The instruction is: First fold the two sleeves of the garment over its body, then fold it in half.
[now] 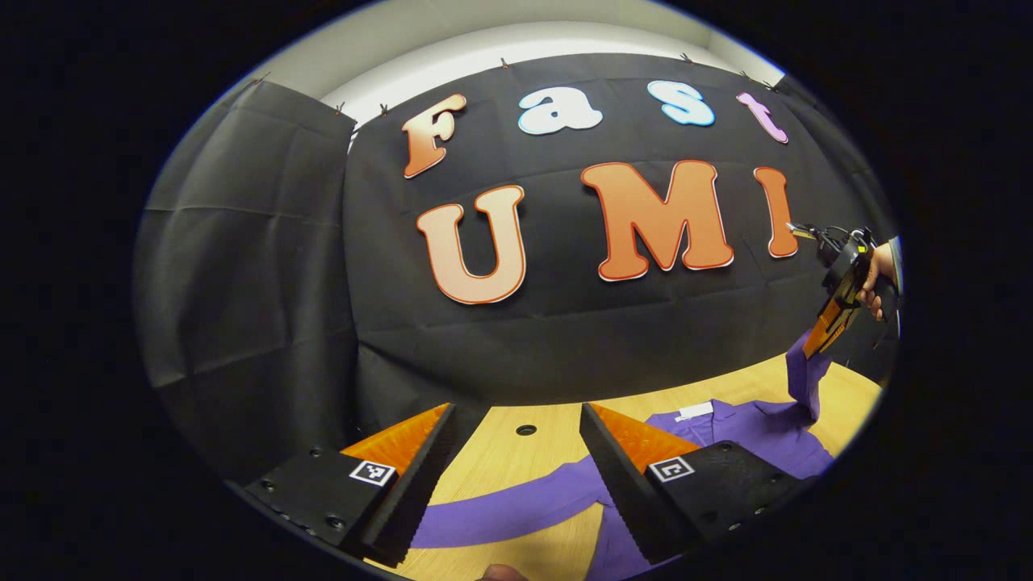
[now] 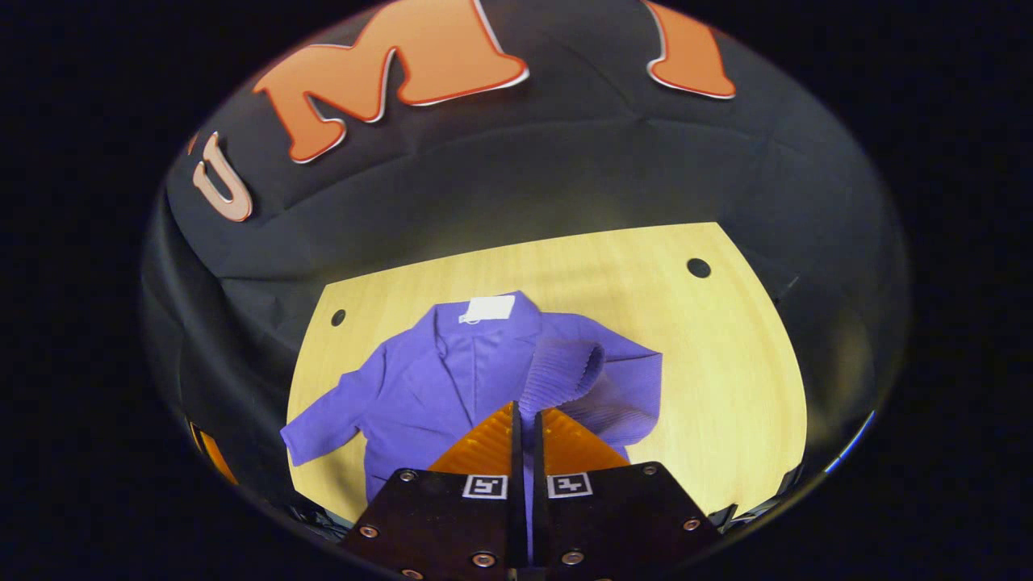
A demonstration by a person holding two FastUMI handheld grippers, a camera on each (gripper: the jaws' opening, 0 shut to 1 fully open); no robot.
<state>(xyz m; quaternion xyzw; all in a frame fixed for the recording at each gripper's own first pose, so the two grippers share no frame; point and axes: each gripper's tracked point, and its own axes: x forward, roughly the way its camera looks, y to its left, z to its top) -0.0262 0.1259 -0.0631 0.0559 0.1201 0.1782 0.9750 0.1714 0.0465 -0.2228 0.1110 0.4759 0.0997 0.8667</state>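
The right tongs (image 2: pixel 523 420) pinch a sleeve (image 2: pixel 561 373), lifted over the jacket (image 2: pixel 452 379) lying mid-table (image 2: pixel 726 379). The left tongs (image 1: pixel 516 460) gape wide above the other sleeve (image 1: pixel 516 504) at 6 o'clock.

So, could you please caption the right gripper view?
Right gripper lifts the purple garment's sleeve above the wooden table.

No wording can be read; the white tag (image 2: pixel 487 309) at the garment's (image 2: pixel 452 379) collar is blank.
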